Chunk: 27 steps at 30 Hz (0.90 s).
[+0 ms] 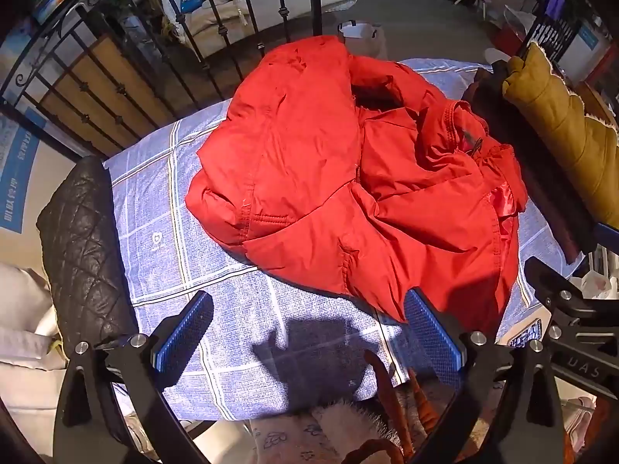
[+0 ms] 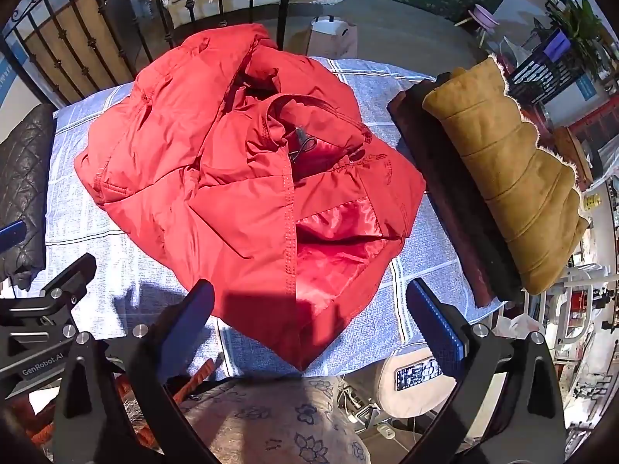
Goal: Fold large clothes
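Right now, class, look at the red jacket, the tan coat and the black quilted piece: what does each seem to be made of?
Red jacket: probably a woven nylon or polyester shell, matt and puffy, with a glossy satin-like lining showing at the open hem.
Tan coat: looks like suede or faux suede, with a soft nap, stitched bands and a fuzzy pale trim.
Black quilted piece: likely faux leather, with a slight sheen and diamond stitching.

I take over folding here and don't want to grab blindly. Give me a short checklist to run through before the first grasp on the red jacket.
1. Left hand-held gripper open, nothing between its pads: ok.
2. Right hand-held gripper open, nothing held: ok.
3. Red jacket spread flat for folding: not ok, crumpled, lining showing.
4. Jacket wholly on the blue checked cloth: not ok, its far part hangs over the back edge.
5. Tan coat clear of the jacket: ok, apart at the right.
6. Zipper closed: cannot tell.
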### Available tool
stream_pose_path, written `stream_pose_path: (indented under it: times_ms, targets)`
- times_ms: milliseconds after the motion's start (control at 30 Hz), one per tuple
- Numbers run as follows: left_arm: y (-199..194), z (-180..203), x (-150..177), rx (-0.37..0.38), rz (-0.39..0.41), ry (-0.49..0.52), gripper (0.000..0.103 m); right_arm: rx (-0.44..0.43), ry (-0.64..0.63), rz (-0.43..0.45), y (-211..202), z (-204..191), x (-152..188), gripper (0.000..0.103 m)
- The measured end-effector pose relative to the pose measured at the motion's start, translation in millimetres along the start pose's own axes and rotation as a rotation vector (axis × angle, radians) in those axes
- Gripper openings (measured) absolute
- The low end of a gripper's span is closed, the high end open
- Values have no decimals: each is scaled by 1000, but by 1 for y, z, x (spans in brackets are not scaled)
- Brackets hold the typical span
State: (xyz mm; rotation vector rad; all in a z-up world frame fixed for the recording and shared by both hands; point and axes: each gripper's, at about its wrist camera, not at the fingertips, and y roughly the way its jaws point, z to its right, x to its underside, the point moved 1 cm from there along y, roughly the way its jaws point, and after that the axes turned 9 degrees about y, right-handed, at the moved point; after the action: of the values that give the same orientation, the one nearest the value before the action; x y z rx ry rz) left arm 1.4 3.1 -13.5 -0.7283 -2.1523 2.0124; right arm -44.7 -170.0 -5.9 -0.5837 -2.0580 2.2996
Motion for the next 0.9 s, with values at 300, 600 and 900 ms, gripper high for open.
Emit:
stream_pose_path:
  times_ms: [300, 600, 900]
  targets:
    - [0, -2, 1, -12, -14, -6, 97, 6, -1, -7, 1, 1, 1, 98]
    - [2, -1, 1, -13, -25, -11, 97, 6, 0, -12, 2, 4, 1, 98]
    - [2, -1, 1, -13, -23, -12, 97, 5, 3, -14, 3, 5, 1, 98]
